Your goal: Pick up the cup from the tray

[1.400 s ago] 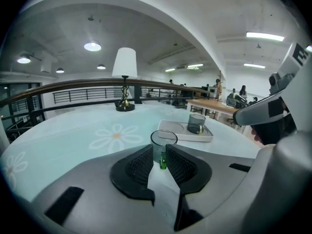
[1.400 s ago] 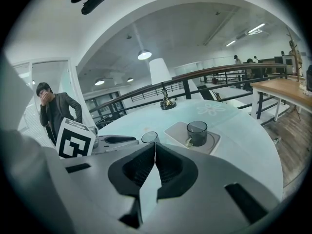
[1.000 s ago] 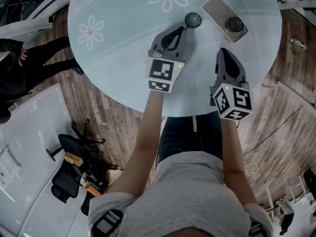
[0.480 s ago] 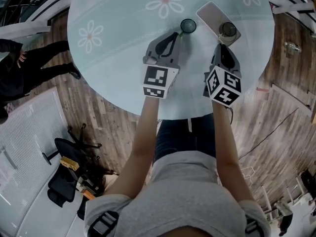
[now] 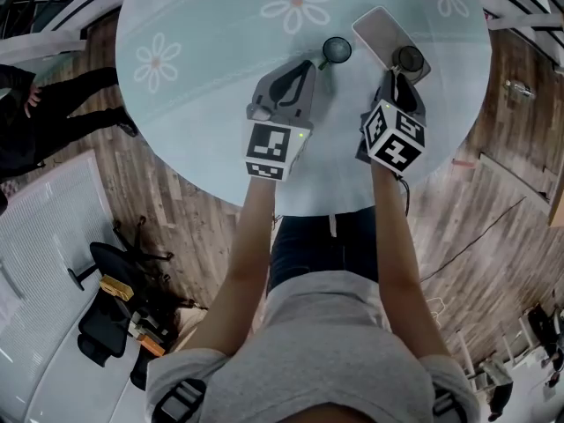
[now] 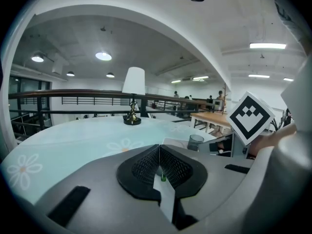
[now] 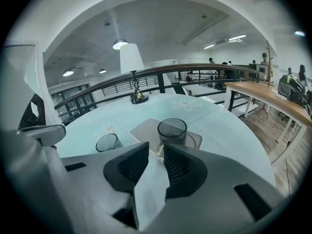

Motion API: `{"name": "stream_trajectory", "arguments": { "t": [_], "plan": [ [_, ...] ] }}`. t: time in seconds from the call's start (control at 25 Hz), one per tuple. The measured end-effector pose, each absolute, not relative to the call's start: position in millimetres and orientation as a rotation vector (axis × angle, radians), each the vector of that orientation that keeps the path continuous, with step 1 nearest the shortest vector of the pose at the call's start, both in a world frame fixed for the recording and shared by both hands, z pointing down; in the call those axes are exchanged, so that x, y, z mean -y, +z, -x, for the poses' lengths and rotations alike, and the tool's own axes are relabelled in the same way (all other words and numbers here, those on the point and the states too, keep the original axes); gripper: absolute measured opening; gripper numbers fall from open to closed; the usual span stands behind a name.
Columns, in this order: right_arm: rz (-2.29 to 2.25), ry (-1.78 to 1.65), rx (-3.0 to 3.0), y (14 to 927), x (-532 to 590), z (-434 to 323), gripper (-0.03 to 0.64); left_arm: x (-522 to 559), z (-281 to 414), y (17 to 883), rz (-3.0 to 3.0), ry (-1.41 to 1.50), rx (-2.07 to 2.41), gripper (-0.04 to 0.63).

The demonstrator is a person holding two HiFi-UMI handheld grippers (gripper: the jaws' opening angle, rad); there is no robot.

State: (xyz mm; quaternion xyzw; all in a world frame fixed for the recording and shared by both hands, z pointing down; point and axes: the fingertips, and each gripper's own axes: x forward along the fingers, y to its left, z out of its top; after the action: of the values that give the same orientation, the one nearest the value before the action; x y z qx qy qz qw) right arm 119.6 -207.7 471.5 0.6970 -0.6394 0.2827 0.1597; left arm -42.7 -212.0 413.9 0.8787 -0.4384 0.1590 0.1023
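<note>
A dark glass cup (image 5: 408, 57) stands on the near end of a pale rectangular tray (image 5: 377, 26) at the table's far right. My right gripper (image 5: 394, 77) points at it from just in front, its jaws a little apart with nothing between them. In the right gripper view the cup (image 7: 171, 130) sits on the tray (image 7: 144, 129) right beyond my right gripper (image 7: 156, 148). My left gripper (image 5: 309, 63) hovers over the cloth to the left, shut and holding nothing. Its pads (image 6: 171, 167) meet in the left gripper view, where the cup (image 6: 195, 142) shows to the right.
A second small glass (image 5: 336, 49) stands on the flowered pale-blue tablecloth (image 5: 203, 69) just ahead of the left gripper and left of the tray. A white-shaded table lamp (image 7: 132, 67) stands at the far side. The round table's near edge lies under my forearms.
The right gripper has moved forward from the table's near edge up to the tray and cup. The left gripper has stayed about where it was, still shut.
</note>
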Motion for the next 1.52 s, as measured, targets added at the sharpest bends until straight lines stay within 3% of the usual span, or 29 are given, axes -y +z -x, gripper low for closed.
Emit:
{"name": "stream_trajectory", "arguments": {
  "t": [0.04, 0.08, 1.08, 1.52],
  "plan": [
    [-1.991, 0.813, 1.826, 472.2, 209.3, -119.1, 0.091, 212.2, 43.9, 414.3, -2.591, 0.47, 1.297, 0.009],
    [-1.993, 0.818, 1.825, 473.0, 210.6, -118.3, 0.095, 212.3, 45.5, 414.8, -2.589, 0.47, 1.299, 0.009],
    [-2.099, 0.962, 1.622, 499.2, 211.2, -139.2, 0.092, 216.9, 44.4, 431.2, -2.583, 0.492, 1.242, 0.008],
    [-2.064, 0.848, 1.631, 496.6, 217.8, -137.8, 0.043, 209.4, 34.9, 434.8, -2.601, 0.513, 1.207, 0.009]
  ]
}}
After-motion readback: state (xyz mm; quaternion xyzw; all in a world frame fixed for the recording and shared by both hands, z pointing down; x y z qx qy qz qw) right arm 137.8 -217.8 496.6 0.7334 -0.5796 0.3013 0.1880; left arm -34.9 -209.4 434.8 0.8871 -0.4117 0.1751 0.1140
